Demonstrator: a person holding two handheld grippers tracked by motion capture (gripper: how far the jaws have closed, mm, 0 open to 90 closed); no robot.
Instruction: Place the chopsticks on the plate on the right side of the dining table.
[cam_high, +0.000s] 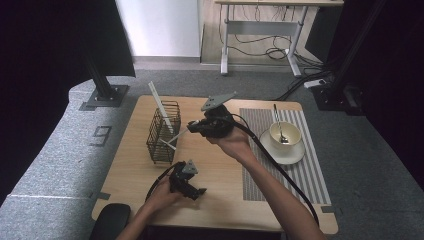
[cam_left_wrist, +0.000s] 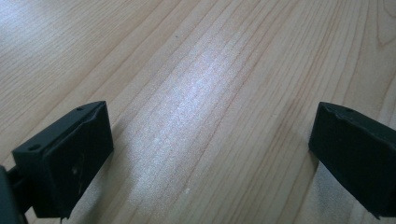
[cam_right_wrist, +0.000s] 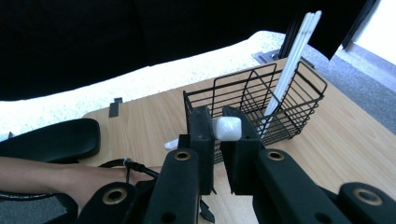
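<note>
The right gripper (cam_high: 192, 127) is held above the middle of the wooden table (cam_high: 215, 190), pointed toward the person's left, and its jaws are closed on the handle end of a white utensil (cam_high: 176, 138). In the right gripper view, the same right gripper (cam_right_wrist: 227, 128) is seen with the white handle (cam_right_wrist: 227, 128) pinched between the two black jaws, just in front of the black wire basket (cam_right_wrist: 299, 109). From the high view, the utensil is seen slanting down from the jaws to the basket's near end, where its far end meets the wire; whether it is inside or only against the basket cannot be told. A pair of long white sticks (cam_right_wrist: 292, 58) is stood in the wire basket (cam_high: 162, 132), leaning out over its far rim (cam_high: 160, 102).

The left gripper (cam_high: 200, 192) is rested low near the table's front edge, held by the left hand (cam_high: 162, 197), well apart from the basket. In the left gripper view its jaws are seen spread wide over bare wood (cam_left_wrist: 205, 107), with nothing between them.

To the right of the right hand (cam_high: 235, 142), a striped grey placemat (cam_high: 310, 175) is laid on the table. A white saucer (cam_high: 292, 156) is set on it, a cream cup (cam_high: 285, 132) is stood on the saucer, and a metal spoon (cam_high: 278, 125) is propped in the cup.
</note>
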